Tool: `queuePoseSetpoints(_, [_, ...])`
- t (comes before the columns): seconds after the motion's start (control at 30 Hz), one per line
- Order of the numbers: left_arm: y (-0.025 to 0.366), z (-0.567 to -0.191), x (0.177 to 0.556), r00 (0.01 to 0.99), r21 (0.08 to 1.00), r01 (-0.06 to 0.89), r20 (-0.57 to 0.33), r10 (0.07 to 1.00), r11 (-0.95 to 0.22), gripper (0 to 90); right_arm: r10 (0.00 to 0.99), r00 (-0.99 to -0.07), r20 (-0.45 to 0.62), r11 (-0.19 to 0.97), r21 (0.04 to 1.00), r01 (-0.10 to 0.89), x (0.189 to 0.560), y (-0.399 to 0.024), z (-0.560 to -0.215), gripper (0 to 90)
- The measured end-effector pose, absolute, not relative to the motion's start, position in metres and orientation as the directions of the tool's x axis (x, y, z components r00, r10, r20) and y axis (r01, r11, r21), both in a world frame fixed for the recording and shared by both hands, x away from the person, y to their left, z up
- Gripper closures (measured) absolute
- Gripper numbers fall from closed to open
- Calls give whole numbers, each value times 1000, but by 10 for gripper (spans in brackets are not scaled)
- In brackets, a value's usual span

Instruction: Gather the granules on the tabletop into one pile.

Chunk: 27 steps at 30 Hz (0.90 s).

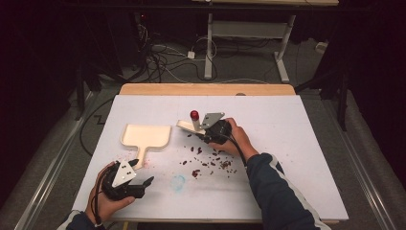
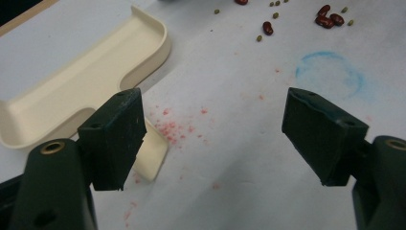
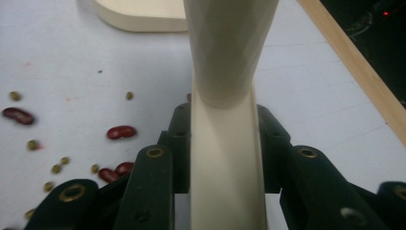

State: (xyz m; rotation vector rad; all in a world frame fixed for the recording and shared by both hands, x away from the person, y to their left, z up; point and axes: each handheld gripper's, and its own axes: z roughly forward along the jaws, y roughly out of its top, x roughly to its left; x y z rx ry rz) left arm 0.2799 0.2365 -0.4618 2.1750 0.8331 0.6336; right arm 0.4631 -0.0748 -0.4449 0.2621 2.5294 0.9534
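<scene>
Right gripper (image 1: pixel 207 132) clenched on cream brush (image 3: pixel 225 96) handle, upright, left gripper (image 2: pixel 213 139) released

Two black grippers are seen, the left gripper (image 1: pixel 143 184) and the right gripper (image 1: pixel 201 135), each topped by a grey three-cornered plate and trailed by a black cable. Brass-ringed screw holes are set in the jaw arms. Dark blue sleeves with white stripes are worn.
</scene>
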Motion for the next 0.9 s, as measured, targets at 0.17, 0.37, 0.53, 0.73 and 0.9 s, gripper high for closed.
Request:
queuePoseSetpoints(0.17, [240,-462,278,672,760,383,161,723,-525,220,217,-923,-319,758,651,-47,454,-82,-443,664])
queuePoseSetpoints(0.37, [241,-465,280,671,749,405,146,727,-524,220,154,-946,-284,743,665,-78,438,-99,-444,662])
queuePoseSetpoints(0.53, [240,-465,278,670,748,402,152,727,-528,220,140,-956,-258,720,689,-81,429,-112,-444,663])
queuePoseSetpoints(0.73, [240,-464,275,669,747,400,158,726,-531,220,99,-960,-262,732,673,-108,417,-115,-442,661])
queuePoseSetpoints(0.9, [239,-464,275,679,746,393,159,717,-537,219,87,-965,-246,724,681,-108,416,-121,-438,664])
